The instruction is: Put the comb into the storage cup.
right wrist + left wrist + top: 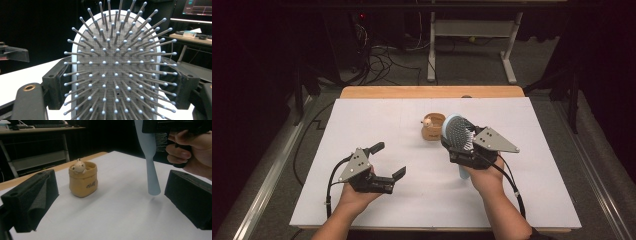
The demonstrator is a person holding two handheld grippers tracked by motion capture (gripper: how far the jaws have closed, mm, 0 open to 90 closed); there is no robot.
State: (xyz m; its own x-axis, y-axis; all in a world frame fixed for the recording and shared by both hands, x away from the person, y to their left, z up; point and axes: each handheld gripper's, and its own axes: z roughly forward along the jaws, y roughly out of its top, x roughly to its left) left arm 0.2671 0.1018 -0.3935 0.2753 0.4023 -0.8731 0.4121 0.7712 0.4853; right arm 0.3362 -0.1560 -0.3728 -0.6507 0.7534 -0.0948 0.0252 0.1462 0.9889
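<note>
**Brush held above the mat, cup close behind it**

Risks first. I've got the hairbrush (458, 134) clamped by its head only, w/ the long pale-blue handle hanging down free toward the white mat (362, 125). That's a top-heavy hold: the pads sit on the curved rim of the head, so if I swing or tilt fast the brush could pivot or slip out between them. Second risk: the tan cup (432, 126) w/ a little figure peeking out of it stands just left of the brush head in the high view, near enough that a careless sweep of the handle would tip it. I'd judge slow moves are the fix.

Right gripper (116, 82): jaws spread wide but pressed on both sides of the brush head, bristles facing its camera. It's a wide grip on the brush, which hangs clear of the mat, just right of the cup.

Left gripper (388, 161): jaws gaping, nothing between them, hovering well left of the cup and in front of it, pointed at it.
</note>
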